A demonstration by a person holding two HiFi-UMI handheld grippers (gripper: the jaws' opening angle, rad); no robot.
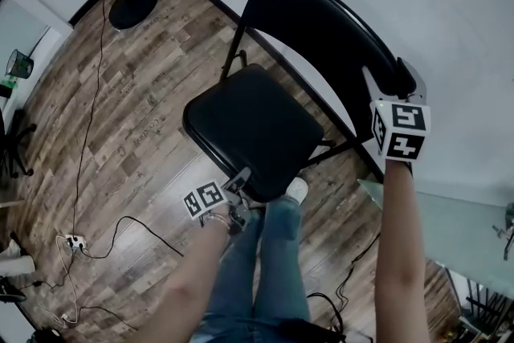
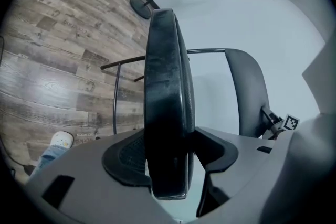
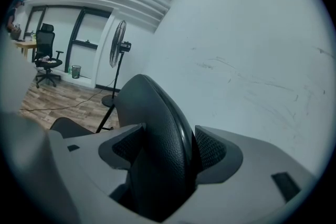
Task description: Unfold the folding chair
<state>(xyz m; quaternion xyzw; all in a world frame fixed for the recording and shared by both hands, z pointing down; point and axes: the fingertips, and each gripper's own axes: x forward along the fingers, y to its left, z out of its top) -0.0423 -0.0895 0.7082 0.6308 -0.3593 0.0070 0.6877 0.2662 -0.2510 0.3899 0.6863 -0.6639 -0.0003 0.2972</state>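
The black folding chair stands against the white wall with its padded seat (image 1: pixel 253 124) lowered close to level. My left gripper (image 1: pixel 235 190) is at the seat's front edge, just above the person's legs. In the left gripper view the seat (image 2: pixel 167 86) runs edge-on between the jaws of the left gripper (image 2: pixel 169 162), which are shut on it. My right gripper (image 1: pixel 393 84) sits at the right end of the curved backrest (image 1: pixel 321 12). In the right gripper view the backrest (image 3: pixel 155 113) fills the gap of the right gripper (image 3: pixel 164 157), with both pads against it.
A pedestal fan's round base (image 1: pixel 132 6) stands on the wood floor at the back left, its cable trailing to a power strip (image 1: pixel 74 241). The person's shoe (image 1: pixel 297 189) is under the seat's front. A glass surface (image 1: pixel 450 229) lies at the right. An office chair (image 3: pixel 46 63) stands far off.
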